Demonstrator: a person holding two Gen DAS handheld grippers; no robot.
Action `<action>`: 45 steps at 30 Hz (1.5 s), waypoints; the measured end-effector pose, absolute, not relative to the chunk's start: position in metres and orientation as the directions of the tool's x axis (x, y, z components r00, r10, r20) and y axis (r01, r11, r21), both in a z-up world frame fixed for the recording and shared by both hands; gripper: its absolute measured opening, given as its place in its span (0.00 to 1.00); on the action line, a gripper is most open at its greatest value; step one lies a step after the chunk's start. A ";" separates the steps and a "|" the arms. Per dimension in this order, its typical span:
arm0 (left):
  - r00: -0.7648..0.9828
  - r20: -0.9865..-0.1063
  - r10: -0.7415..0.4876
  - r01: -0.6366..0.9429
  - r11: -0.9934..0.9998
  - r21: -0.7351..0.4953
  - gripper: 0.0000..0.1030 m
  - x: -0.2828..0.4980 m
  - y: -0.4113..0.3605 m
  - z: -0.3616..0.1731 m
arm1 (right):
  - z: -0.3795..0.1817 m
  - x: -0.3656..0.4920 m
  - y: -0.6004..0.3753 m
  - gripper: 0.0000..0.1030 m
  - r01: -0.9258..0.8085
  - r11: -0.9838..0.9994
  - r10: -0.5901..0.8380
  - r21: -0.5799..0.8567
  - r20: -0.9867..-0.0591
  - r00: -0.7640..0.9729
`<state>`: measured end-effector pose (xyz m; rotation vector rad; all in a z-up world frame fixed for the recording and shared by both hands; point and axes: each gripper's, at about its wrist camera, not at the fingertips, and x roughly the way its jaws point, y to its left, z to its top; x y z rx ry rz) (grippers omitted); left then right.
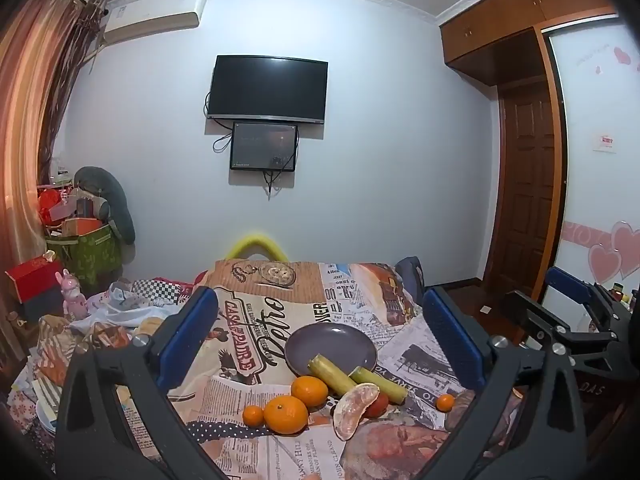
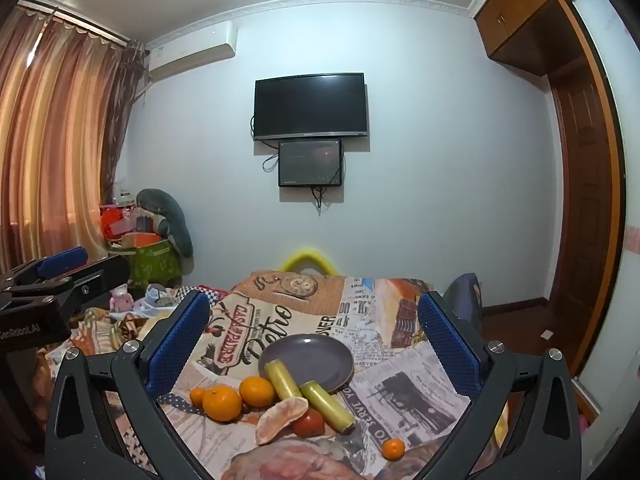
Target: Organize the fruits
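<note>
Both grippers hang above the table w/ nothing in them. Left gripper [image 1: 318,322] has its jaws spread wide, blue pads [image 1: 188,336] well apart; right gripper [image 2: 312,330] is spread just as wide, also holding nothing. From the left cam the right gripper shows off to the right side, from the right cam the left one sits at the left edge.

Fruit is all on the newspaper-print cloth [image 2: 404,384], bunched near the front. Grey plate [image 2: 316,356] sits mid-table, nothing fully inside it. Two cane pieces: cane 1 [image 2: 283,379] leans over the plate's near rim, cane 2 [image 2: 327,406] lies just beside it, its far end touching the rim. Big orange [image 2: 222,403] is at the front left, 2nd orange [image 2: 257,391] right beside it, touching cane 1. A small tangerine [image 2: 197,396] tucks against the big orange's left side. Pomelo wedge [image 2: 280,418] lies in front of the canes, leaning on a red fruit [image 2: 310,423]; can't tell what kind. Another tangerine [image 2: 393,449] sits alone, well apart to the right.

Back wall: TV [image 2: 311,106] w/ a small screen [image 2: 310,163] under it, AC unit [image 2: 192,54] top left, curtain [image 2: 52,152] at the left.
</note>
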<state>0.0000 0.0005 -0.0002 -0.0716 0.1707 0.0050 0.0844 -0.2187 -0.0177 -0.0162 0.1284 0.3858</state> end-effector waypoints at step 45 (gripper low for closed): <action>0.981 -0.193 -0.002 -0.010 0.998 -0.059 1.00 0.008 -0.004 -0.011 | -0.021 0.087 -0.221 1.00 -0.370 0.929 0.370 0.032 -0.147 0.917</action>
